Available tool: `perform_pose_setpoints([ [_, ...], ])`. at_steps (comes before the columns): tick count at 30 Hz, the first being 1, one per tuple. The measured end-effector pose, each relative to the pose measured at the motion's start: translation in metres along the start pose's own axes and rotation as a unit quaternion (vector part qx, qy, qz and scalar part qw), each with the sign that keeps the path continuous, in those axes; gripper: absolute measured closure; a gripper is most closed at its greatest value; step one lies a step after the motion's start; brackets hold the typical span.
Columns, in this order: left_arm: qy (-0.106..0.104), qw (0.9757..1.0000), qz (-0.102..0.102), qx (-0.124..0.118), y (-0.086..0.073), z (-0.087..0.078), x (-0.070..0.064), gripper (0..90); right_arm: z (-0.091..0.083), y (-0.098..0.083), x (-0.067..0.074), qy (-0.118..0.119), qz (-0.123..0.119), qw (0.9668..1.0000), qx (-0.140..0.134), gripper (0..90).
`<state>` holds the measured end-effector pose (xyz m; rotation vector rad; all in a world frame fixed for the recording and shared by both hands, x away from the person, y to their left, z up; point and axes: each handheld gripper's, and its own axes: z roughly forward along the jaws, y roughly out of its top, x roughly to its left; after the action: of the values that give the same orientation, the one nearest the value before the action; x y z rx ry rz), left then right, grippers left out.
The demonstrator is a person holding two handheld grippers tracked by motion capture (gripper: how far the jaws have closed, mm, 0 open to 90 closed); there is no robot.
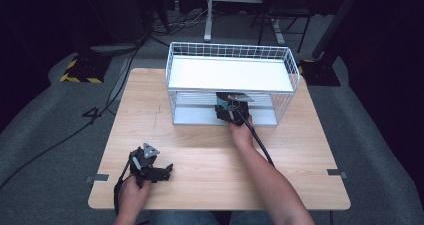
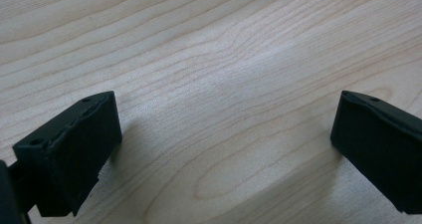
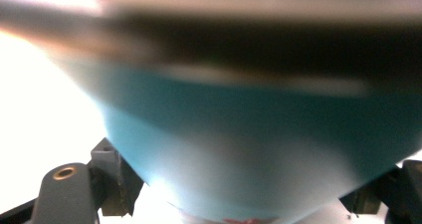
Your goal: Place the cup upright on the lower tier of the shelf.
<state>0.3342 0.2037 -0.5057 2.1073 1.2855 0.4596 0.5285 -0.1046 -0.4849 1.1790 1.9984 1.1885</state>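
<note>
The right tongs [image 1: 231,110], clamped on a teal object [image 3: 259,149], face the rack's [image 1: 292,72] lower shelf just ahead; left tongs [image 2: 224,149] apart on the worktop [image 1: 200,165].

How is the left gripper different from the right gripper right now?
The left gripper rests low over the bare wooden table, fingers spread wide and empty. The right gripper reaches into the white wire rack's lower shelf, shut on a teal thing. Both are black and hand-held.

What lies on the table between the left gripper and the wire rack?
Nothing: in the high view the table is bare wood from the left gripper to the wire rack.
</note>
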Motion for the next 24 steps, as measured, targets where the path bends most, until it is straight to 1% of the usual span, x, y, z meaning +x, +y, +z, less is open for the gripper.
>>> perform_pose_setpoints([
  [2,0.000,1.0000,0.000,0.000,0.000,0.000,0.000,0.0,0.000,0.000,0.000,0.003,-0.002,1.0000,0.000,20.8],
  [3,0.000,1.0000,0.000,0.000,0.000,0.000,0.000,0.0,0.000,0.000,0.000,0.002,-0.004,1.0000,-0.001,16.0],
  [4,0.000,1.0000,0.000,0.000,0.000,0.000,0.000,0.0,0.000,0.000,0.000,0.002,-0.004,1.0000,-0.001,16.0],
  [6,0.000,1.0000,0.000,0.000,0.000,0.000,0.000,0.0,0.000,-0.001,0.000,-0.010,-0.007,0.9999,0.001,15.6],
  [7,0.000,1.0000,0.000,0.000,0.000,0.000,0.000,0.0,-0.001,-0.001,0.000,-0.017,-0.011,0.9998,0.007,15.0],
  [10,0.000,1.0000,0.000,0.000,0.000,0.000,0.000,0.1,-0.005,-0.002,0.000,-0.015,-0.016,0.9997,0.009,15.0],
  [12,0.000,1.0000,0.000,0.000,0.000,0.000,0.000,0.1,-0.010,-0.003,0.000,-0.009,-0.025,0.9997,-0.001,15.0],
  [14,0.000,1.0000,0.000,0.000,0.000,0.000,0.000,0.1,-0.016,-0.004,0.003,-0.014,-0.040,0.9990,-0.011,15.1],
  [15,0.000,1.0000,0.000,-0.001,0.000,0.000,0.000,0.1,-0.023,-0.004,0.006,-0.029,-0.064,0.9973,-0.023,16.0],
  [16,0.000,1.0000,0.000,-0.001,0.000,0.000,0.000,0.0,-0.023,-0.004,0.006,-0.029,-0.064,0.9973,-0.023,16.0],
  [17,0.000,1.0000,0.000,-0.001,0.000,0.001,0.000,0.1,-0.029,-0.004,0.007,-0.026,-0.072,0.9969,-0.022,16.1],
  [18,0.000,1.0000,0.000,-0.001,0.000,0.001,0.000,0.1,-0.029,-0.004,0.007,-0.026,-0.072,0.9969,-0.022,16.1],
  [19,0.000,1.0000,0.000,-0.001,0.000,0.001,0.000,0.0,-0.035,-0.002,0.005,-0.017,-0.065,0.9975,-0.022,16.0],
  [20,0.000,1.0000,0.000,-0.001,0.000,0.001,0.000,0.0,-0.035,-0.002,0.005,-0.017,-0.065,0.9975,-0.022,16.0],
  [21,0.000,1.0000,0.000,-0.001,0.000,0.001,0.000,0.1,-0.042,-0.002,0.003,-0.008,-0.054,0.9983,-0.018,16.0],
  [22,0.000,1.0000,0.000,-0.001,0.000,0.001,0.000,0.0,-0.042,-0.002,0.003,-0.008,-0.054,0.9983,-0.018,16.0],
  [23,0.000,1.0000,0.000,-0.001,0.000,0.001,0.000,0.0,-0.045,-0.002,0.001,-0.004,-0.052,0.9985,-0.016,15.9],
  [24,0.000,1.0000,0.000,-0.001,0.000,0.000,0.000,0.0,-0.052,-0.002,-0.002,0.003,-0.045,0.9989,-0.008,15.5],
])
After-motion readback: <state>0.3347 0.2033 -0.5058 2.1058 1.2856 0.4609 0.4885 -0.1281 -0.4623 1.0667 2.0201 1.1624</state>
